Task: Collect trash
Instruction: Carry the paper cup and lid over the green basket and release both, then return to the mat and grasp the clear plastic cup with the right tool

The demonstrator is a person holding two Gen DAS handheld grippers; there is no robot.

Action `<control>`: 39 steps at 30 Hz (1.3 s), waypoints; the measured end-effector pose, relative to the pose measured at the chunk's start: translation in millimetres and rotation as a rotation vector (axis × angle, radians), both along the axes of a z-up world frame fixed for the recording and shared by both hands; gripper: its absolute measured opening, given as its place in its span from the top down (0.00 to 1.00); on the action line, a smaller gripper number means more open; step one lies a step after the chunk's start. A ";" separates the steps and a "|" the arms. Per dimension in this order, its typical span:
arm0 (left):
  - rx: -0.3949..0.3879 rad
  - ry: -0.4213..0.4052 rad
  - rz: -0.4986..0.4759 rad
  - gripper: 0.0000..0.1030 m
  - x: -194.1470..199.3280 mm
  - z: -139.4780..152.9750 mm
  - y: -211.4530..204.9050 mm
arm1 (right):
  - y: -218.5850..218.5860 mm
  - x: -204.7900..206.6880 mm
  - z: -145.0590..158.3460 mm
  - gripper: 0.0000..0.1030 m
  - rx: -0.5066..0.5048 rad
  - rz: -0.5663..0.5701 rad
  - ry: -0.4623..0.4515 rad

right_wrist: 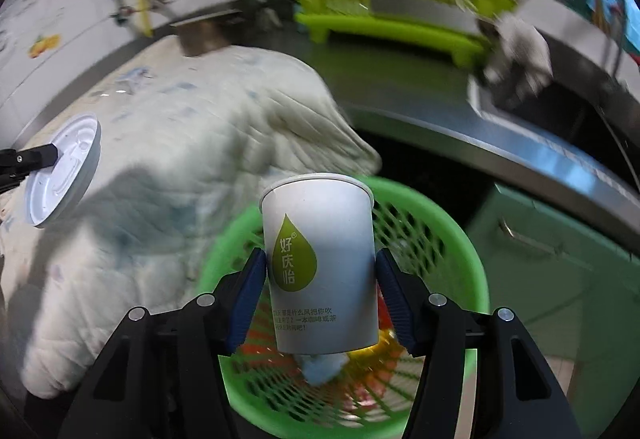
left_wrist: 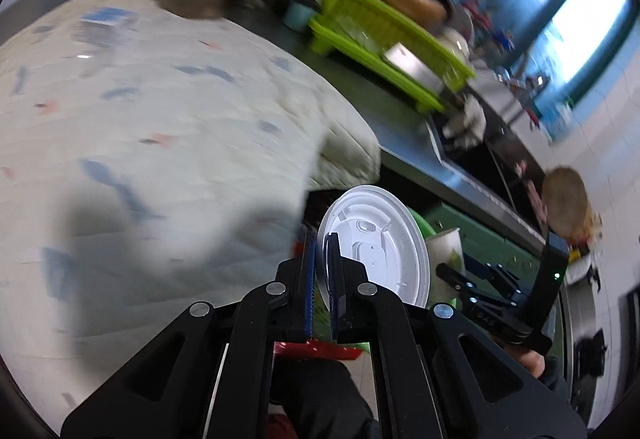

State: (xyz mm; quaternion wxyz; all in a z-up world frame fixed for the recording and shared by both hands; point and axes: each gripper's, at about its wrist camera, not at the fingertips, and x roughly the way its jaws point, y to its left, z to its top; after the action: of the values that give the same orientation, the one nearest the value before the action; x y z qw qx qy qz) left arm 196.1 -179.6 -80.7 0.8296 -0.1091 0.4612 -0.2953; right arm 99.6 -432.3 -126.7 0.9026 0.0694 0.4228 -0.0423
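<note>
We tilt both tools downward. Our left gripper (left_wrist: 322,275) pinches the white lid (left_wrist: 376,243) by its rim, edge-on, beside the quilted cloth (left_wrist: 160,119). Our right gripper (right_wrist: 320,279) clasps the paper cup (right_wrist: 324,259) upright, directly above the green basket (right_wrist: 460,259), whose open mouth lies clear beneath.

White paper cup (right_wrist: 320,271) upright above green basket (right_wrist: 448,223); white lid (left_wrist: 376,247) on edge.
</note>
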 end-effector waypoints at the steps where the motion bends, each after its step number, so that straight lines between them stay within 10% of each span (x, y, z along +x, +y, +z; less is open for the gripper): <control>1: 0.007 0.014 -0.026 0.96 -0.1 -5.5 -15.5 | -6.5 -4.5 -4.4 0.46 0.012 -0.017 0.004; 19: 0.152 0.150 -0.185 0.94 -3.7 -82.8 -134.8 | -39.5 -52.9 11.5 0.34 0.092 -0.079 -0.103; 39: 0.138 0.106 -0.135 0.64 0.4 -53.2 -92.2 | 0.6 -41.0 46.2 0.32 0.049 0.029 -0.170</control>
State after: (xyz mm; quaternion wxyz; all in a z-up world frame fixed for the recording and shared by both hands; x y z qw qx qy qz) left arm 196.6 -271.9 -133.9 0.7876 -0.0360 0.5301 -0.3121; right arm 58.6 -431.6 -80.5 0.9337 0.0889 0.3466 -0.0128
